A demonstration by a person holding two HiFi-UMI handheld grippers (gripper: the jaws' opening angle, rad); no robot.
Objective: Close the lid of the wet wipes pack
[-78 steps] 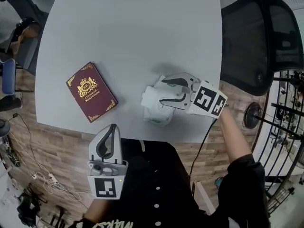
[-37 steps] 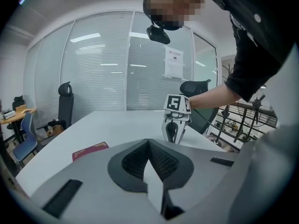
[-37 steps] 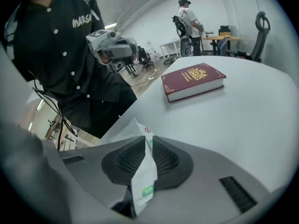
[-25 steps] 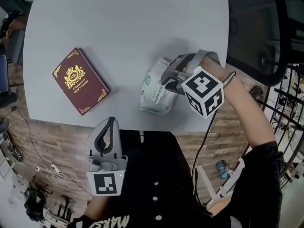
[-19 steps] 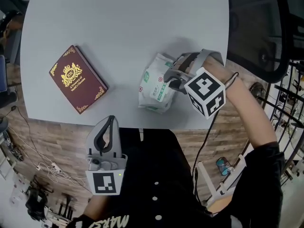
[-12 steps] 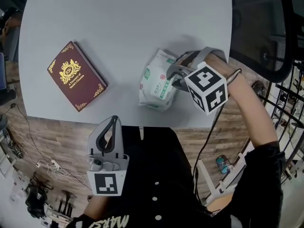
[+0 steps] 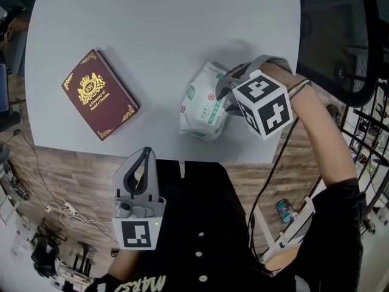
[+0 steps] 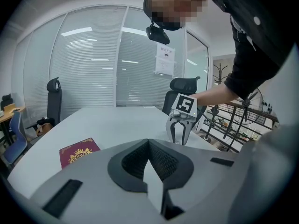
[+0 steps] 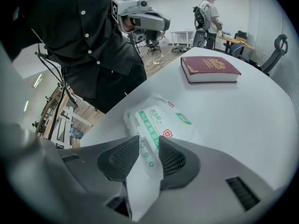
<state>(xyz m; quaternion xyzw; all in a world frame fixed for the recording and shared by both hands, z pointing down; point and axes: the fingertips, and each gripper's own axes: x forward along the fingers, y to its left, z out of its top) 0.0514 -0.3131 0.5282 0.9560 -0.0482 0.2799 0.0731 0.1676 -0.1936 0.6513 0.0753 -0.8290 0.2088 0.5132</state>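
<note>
Judging from how things lie, the main step seems done: in the right gripper view the lid [image 9: 150, 127] of the wet wipes pack [image 7: 203, 110] looks flat on top of the pack, with no flap standing up. I cannot see if it has really snapped shut. What is left, I think, is only to take the tool away, or to press once more if the lid is loose.

The right gripper [image 7: 230, 93] points steeply down at the right end of the pack. Its jaws have just been opening; they stand somewhat apart, the end of the pack and its lid lie between them, and the pads seem no longer to squeeze it. The left gripper [image 7: 144, 156], at the lower centre of the head view off the table [image 7: 152, 23], has its jaws pressed together on nothing.

The pack lies right of centre in the head view, close to the table's lower edge. It is soft, white, a little crumpled, with green print and a small red mark.
</note>
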